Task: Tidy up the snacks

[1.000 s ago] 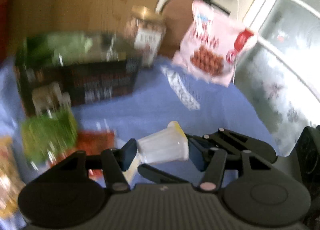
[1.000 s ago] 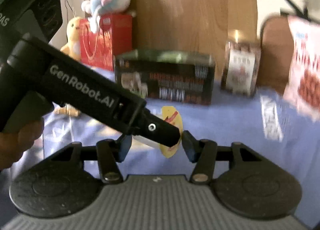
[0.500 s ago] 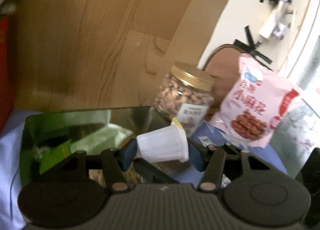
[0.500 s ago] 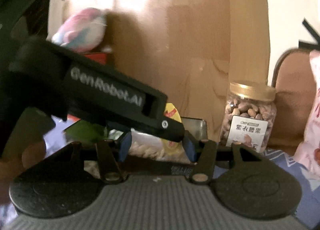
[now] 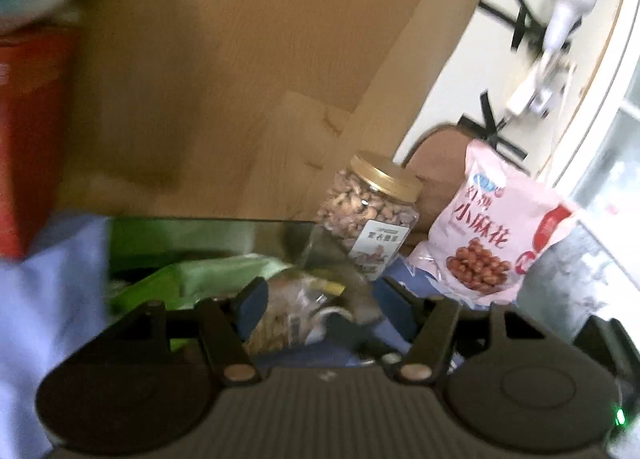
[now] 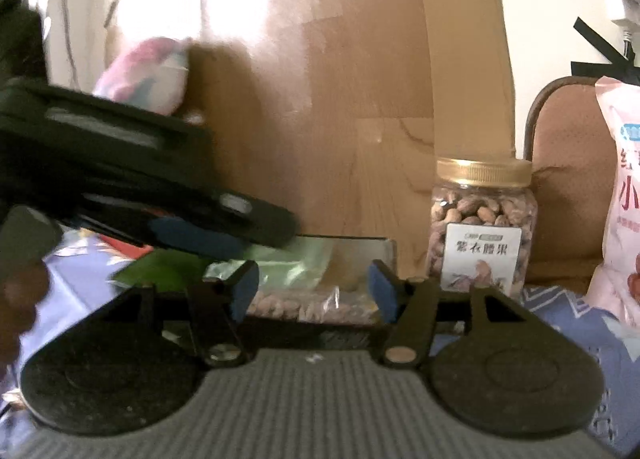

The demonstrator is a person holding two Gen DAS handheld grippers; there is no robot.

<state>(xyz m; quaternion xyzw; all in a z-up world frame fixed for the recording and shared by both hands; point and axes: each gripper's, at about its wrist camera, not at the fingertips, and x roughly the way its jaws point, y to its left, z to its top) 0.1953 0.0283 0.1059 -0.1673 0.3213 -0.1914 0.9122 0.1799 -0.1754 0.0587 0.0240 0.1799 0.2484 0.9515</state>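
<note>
Left gripper (image 5: 320, 295): jaws apart, nothing clamped between the 2 blue pads. The jaws have just been opening. In the right wrist view this gripper (image 6: 224, 237) reaches in from the left, above the tin.

Right gripper (image 6: 314, 291): jaws apart, nothing clamped. These jaws have also just been opening, by a smaller amount.

Tin (image 5: 208, 231): an open rectangular metal box with mirror-like inner walls, standing on the blue cloth (image 5: 52, 287) that covers the tabletop. Both grippers point down into it.

Contents of the tin: a green packet (image 5: 224, 271) toward the left, and a clear bag of nuts (image 5: 288, 311) lying directly below the left gripper pads. In the right wrist view the same clear bag (image 6: 296, 301) lies between the right gripper pads, inside the tin.

Jar of nuts (image 6: 482, 227): upright, gold lid on, white label, standing just beside the right end of the tin, against a wooden panel (image 6: 340, 79).

Pink snack bag (image 5: 496, 235): propped upright to the right of the jar, near it.

Red box (image 5: 28, 131): at the far left edge, blurred.
</note>
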